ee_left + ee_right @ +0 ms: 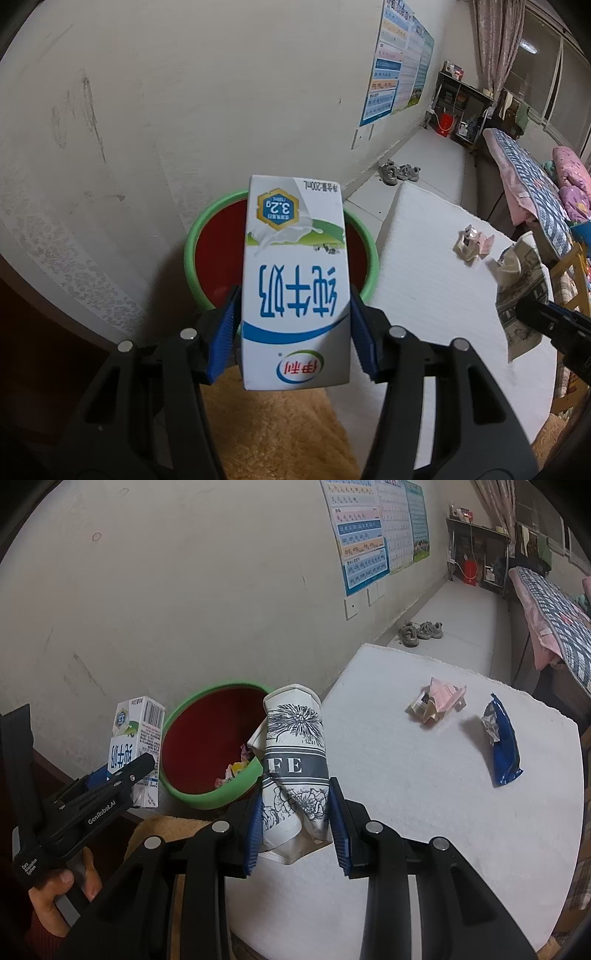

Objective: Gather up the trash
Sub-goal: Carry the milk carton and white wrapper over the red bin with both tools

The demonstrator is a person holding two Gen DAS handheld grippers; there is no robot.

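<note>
A scuffed cream wall point(184, 92) is hung with 3 study charts point(364, 531). Below them, 2 grey shoes point(421, 630) are left on pale floor tiles point(424, 151). A dark shelf unit point(460, 107), a quilted bed point(524, 166) and what seems a curtained window point(546, 59) are seen beyond.

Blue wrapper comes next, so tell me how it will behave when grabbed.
The blue wrapper looks like thin, crinkled foil with a torn end, so it is probably floppy and very light. Lying flat on the white table, it may slide rather than roll.
</note>
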